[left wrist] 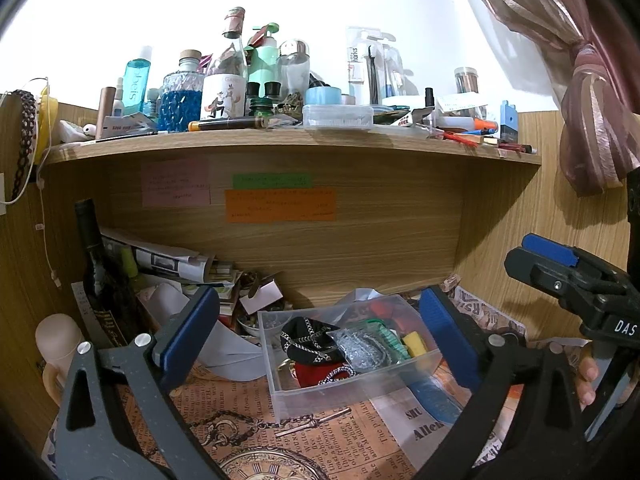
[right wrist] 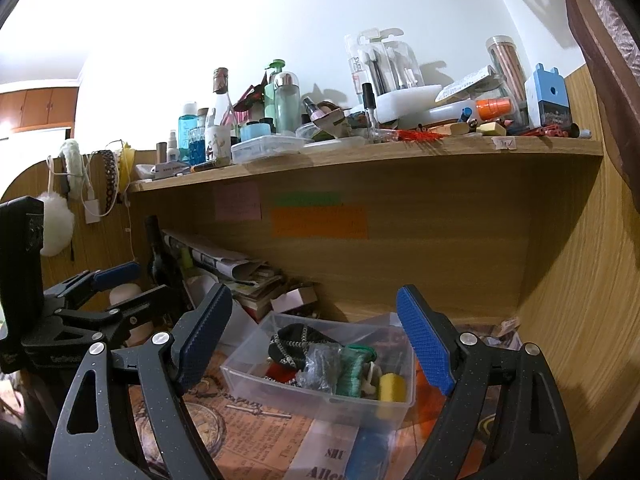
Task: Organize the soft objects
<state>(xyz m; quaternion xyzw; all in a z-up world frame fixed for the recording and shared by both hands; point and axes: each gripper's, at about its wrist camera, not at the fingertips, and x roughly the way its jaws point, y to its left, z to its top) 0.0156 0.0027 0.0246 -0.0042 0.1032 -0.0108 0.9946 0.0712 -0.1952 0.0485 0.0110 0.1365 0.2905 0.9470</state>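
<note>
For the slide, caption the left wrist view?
Open left tool hovers before a clear bin of soft items under a cluttered shelf.

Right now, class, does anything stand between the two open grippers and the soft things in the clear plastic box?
Nothing visible does. The left gripper and right gripper are both open, with the clear box straight ahead. It has no lid, and its soft things lie exposed on top.

Left gripper and right gripper both gape wide, unladen.
</note>
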